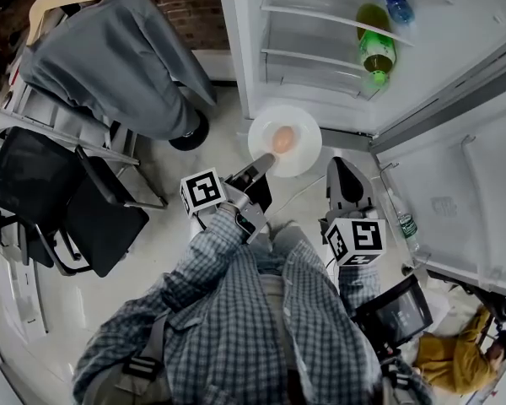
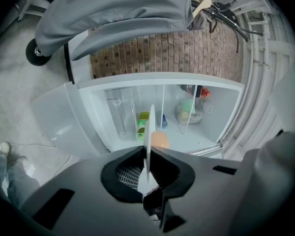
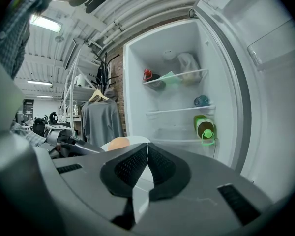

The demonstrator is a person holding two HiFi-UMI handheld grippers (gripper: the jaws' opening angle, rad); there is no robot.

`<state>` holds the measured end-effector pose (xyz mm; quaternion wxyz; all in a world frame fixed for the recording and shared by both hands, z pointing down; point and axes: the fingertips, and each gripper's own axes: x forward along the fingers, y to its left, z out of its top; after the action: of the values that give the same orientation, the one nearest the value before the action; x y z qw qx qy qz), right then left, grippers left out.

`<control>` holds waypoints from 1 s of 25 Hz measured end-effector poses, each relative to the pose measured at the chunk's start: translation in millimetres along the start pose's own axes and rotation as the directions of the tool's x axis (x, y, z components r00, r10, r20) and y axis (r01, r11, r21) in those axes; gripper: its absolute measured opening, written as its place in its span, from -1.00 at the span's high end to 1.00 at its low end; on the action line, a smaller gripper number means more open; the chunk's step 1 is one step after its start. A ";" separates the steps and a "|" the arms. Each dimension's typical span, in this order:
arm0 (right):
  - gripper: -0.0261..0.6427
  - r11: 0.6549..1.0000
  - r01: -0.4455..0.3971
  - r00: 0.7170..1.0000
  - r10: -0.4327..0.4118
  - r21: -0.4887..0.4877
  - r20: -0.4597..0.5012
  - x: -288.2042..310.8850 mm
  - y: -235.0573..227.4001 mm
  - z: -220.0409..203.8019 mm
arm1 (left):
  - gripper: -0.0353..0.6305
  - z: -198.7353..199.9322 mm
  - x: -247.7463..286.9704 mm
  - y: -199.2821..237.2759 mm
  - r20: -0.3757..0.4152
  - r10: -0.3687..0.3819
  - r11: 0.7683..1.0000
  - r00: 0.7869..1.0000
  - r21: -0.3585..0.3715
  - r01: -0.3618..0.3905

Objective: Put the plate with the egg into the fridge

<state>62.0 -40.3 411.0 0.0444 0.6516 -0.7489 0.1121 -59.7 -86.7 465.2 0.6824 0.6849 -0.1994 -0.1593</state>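
My left gripper (image 1: 266, 164) is clenched on the near rim of the white plate (image 1: 305, 133). In its own view the plate is only a thin edge-on sliver pinched between the pads. The egg (image 1: 282, 138) lies on the plate, half hidden behind that sliver. My right gripper (image 1: 344, 169) hangs just beside the plate, jaws pressed together on nothing; I cannot tell whether it touches the rim. Its body hides most of the plate in its own view, with the egg peeping over. The plate is in the air before the open fridge (image 1: 320, 66), not yet inside. Deeper in, a green bottle (image 1: 376, 53) lies on a shelf. The fridge door (image 1: 455, 184) is cut off at the right.
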 end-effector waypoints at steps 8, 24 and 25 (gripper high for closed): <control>0.90 1.000 -0.015 1.000 0.015 -0.013 -0.004 17.1 -9.8 2.7 | 0.82 9.4 23.2 5.4 -0.001 0.006 1.000 1.000 0.011 -0.006; 0.90 0.997 -0.049 0.999 0.049 -0.062 -0.007 72.4 -48.2 34.0 | 0.82 44.6 89.8 -13.6 0.024 -0.032 0.999 0.999 -0.006 0.032; 0.90 0.997 -0.050 0.999 0.050 -0.064 -0.005 74.8 -50.2 35.9 | 0.82 46.2 93.8 -15.0 0.026 -0.036 0.999 0.999 -0.008 0.036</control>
<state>103.3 -127.0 397.6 0.0637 0.6306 -0.7682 0.0904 0.1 -173.2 454.4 0.6797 0.6835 -0.1953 -0.1811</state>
